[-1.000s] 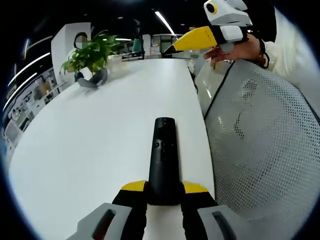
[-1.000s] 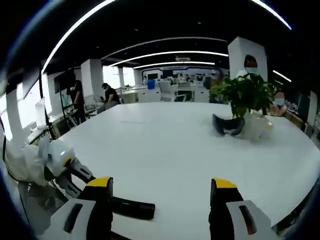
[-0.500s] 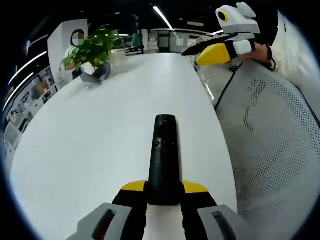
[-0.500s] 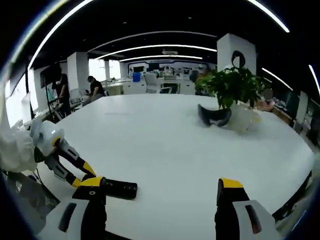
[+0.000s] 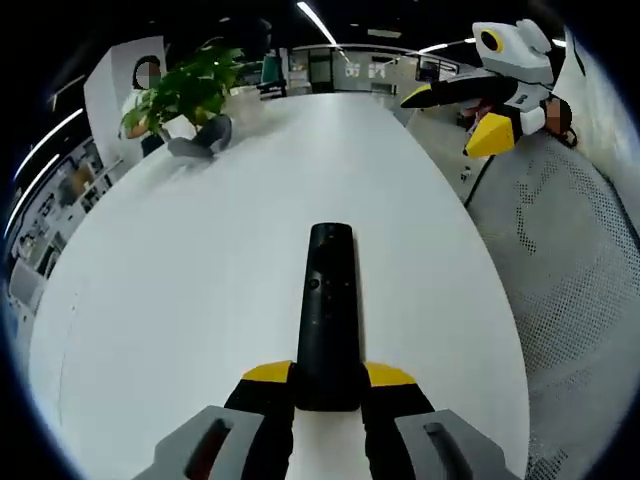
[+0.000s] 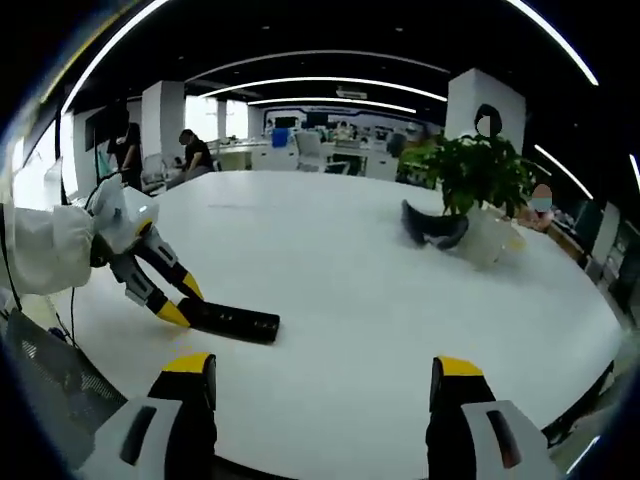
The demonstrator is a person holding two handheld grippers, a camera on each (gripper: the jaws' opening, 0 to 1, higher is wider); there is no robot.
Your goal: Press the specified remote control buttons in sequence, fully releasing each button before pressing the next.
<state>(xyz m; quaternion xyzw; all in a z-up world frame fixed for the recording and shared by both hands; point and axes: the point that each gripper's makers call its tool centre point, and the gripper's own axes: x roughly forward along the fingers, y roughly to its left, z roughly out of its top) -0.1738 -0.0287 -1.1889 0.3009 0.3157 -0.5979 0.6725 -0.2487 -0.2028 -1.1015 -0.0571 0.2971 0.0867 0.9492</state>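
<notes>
A long black remote control (image 5: 327, 310) lies on the white table (image 5: 200, 260), its near end clamped between the yellow-tipped jaws of my left gripper (image 5: 328, 375). Small buttons show on its upper half. In the right gripper view the same remote (image 6: 232, 322) lies flat at the left, with the left gripper (image 6: 172, 300) shut on its end and a white sleeve (image 6: 40, 250) behind it. My right gripper (image 6: 325, 375) hangs open above the table's near edge, nothing between its jaws. The right gripper (image 5: 480, 110) appears top right in the left gripper view, off the table's side.
A potted green plant (image 6: 470, 180) and a dark curved headset (image 6: 432, 226) stand at the table's far side. A mesh chair back (image 5: 580, 290) is beside the table on the right. People sit at desks (image 6: 190, 155) in the background.
Both views have shifted with the hands. The right gripper has swung further right and away from the remote in the left gripper view. The remote stays clamped in the left gripper.
</notes>
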